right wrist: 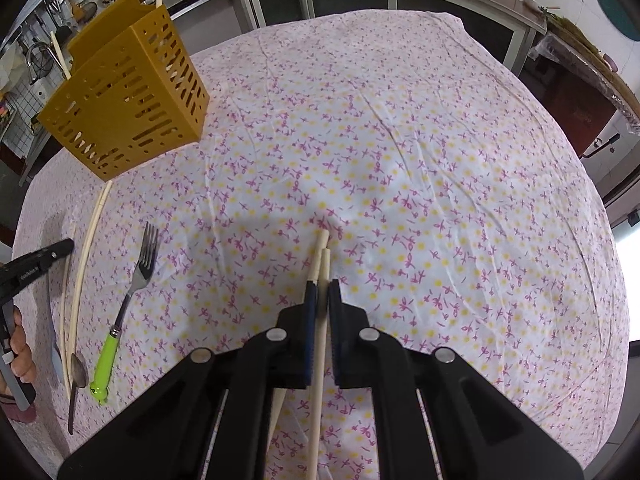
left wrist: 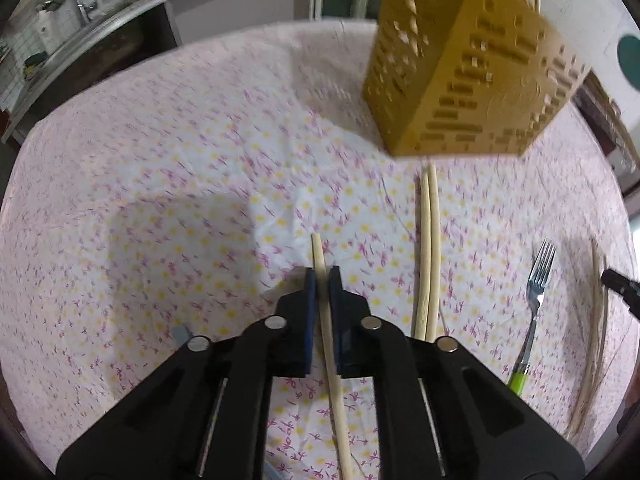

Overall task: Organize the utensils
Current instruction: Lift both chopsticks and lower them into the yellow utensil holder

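My left gripper (left wrist: pixel 322 274) is shut on a single pale chopstick (left wrist: pixel 318 250) that runs between the jaws. My right gripper (right wrist: pixel 322 286) is shut on two pale chopsticks (right wrist: pixel 322 246) whose tips stick out ahead. A yellow perforated utensil holder (left wrist: pixel 464 76) stands at the far right in the left wrist view and at the far left in the right wrist view (right wrist: pixel 124 100), with chopsticks standing in it. A pair of chopsticks (left wrist: pixel 427 248) lies on the cloth in front of the holder. A green-handled fork (left wrist: pixel 534 304) lies beside them.
The round table wears a flowered cloth (right wrist: pixel 400 168). In the right wrist view the chopstick pair (right wrist: pixel 86 256), the fork (right wrist: pixel 132 296) and a dark spoon (right wrist: pixel 78 376) lie at the left, near the left gripper's finger (right wrist: pixel 44 258). Kitchen counters and cabinets lie beyond.
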A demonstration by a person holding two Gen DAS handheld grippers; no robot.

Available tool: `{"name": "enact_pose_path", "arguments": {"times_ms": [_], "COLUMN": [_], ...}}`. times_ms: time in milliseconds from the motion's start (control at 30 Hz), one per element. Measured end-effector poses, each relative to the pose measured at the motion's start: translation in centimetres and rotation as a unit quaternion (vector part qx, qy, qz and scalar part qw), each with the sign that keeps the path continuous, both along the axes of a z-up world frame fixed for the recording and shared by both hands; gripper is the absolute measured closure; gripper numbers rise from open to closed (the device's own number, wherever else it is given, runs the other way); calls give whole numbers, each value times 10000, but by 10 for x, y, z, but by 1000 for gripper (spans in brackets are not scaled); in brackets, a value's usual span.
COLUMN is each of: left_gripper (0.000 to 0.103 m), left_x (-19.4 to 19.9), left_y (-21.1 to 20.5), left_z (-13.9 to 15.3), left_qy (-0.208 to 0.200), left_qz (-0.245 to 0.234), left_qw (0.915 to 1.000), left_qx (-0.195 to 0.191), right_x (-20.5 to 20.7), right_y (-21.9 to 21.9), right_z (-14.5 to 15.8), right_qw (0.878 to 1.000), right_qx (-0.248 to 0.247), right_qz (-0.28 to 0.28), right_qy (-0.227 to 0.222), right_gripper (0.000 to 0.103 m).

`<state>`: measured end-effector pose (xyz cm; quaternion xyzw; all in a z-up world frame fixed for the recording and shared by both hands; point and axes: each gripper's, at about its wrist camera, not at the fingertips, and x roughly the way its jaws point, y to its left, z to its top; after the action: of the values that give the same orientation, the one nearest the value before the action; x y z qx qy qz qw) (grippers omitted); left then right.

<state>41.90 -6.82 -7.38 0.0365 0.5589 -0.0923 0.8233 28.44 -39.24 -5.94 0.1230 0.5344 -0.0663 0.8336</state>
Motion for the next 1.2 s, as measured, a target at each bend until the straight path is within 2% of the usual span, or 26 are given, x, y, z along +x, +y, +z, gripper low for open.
{"name": "enact_pose_path", "arguments": {"times_ms": [133, 233, 367, 500, 600, 767, 933, 1100, 1200], "left_gripper": [95, 97, 98, 98, 98, 98, 98, 98, 98], "left_x": [1, -1, -5, -20, -38, -65, -79, -84, -85], "left_y": [-12, -16, -11, 3, 13, 29, 31, 25, 20], "left_z": [-1, 0, 4, 26, 54, 97, 123, 143, 149], "left_qy": [-93, -103, -125, -546, -1129, -1919, -2412, -2837, -2962], "left_qz": [-115, -129, 15, 141, 188, 315, 376, 239, 180], "left_qw": [9994, 9993, 9997, 9983, 9920, 9752, 9585, 9438, 9397], "left_qx": [301, 342, 222, -168, -536, -1058, -1474, -1680, -1702], "right_x": [2, 2, 0, -6, -11, -20, -27, -23, -22], "right_y": [-2, -3, -3, 0, 10, 29, 44, 51, 56], "right_z": [-2, -1, 6, 26, 47, 83, 119, 141, 150], "right_qw": [10000, 10000, 9998, 9983, 9948, 9848, 9677, 9557, 9513], "right_qx": [24, 34, 22, -8, -100, -322, -358, -394, -400], "right_qz": [-9, -42, -24, -15, 94, 229, 329, 340, 365], "right_qy": [-11, -47, -192, -585, -1005, -1692, -2475, -2899, -3035], "right_gripper": [96, 96, 96, 97, 97, 97, 97, 97, 97]}}
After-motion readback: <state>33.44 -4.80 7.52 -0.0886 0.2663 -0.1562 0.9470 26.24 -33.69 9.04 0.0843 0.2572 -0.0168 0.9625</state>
